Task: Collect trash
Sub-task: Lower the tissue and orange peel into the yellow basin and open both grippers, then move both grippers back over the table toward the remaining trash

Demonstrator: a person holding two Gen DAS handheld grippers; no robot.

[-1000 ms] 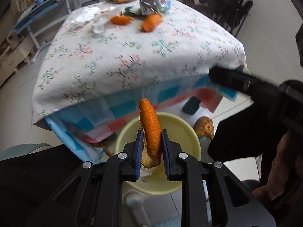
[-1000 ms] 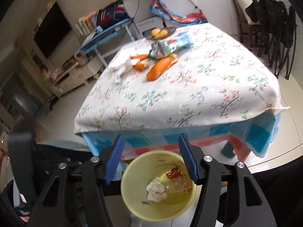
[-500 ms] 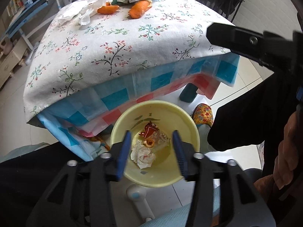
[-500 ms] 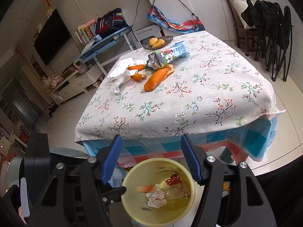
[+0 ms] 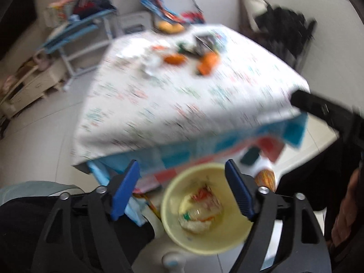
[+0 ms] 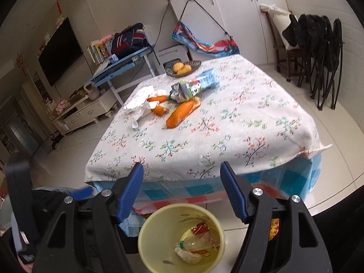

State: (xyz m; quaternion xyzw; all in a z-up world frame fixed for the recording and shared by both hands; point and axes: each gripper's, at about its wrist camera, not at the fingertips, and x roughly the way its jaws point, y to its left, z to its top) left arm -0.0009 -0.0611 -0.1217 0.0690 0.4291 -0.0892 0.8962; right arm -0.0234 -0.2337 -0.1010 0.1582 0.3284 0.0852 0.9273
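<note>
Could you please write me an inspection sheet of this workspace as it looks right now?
Surface: table under a floral cloth, with a checked cloth hanging below its edge.
Job's things: yellow bin on the floor before the table, holding a plastic bottle, tissue and a red wrapper. On the table: crumpled carton, orange peels, crumpled tissue.
Clutter: dish of fruit at the far edge.
Grippers: left gripper and right gripper both over the bin, jaws opening, nothing between the fingers.
Cables: one cord down the far wall.
Surroundings: television, desk with a backpack, cupboards, folded chairs.
</note>
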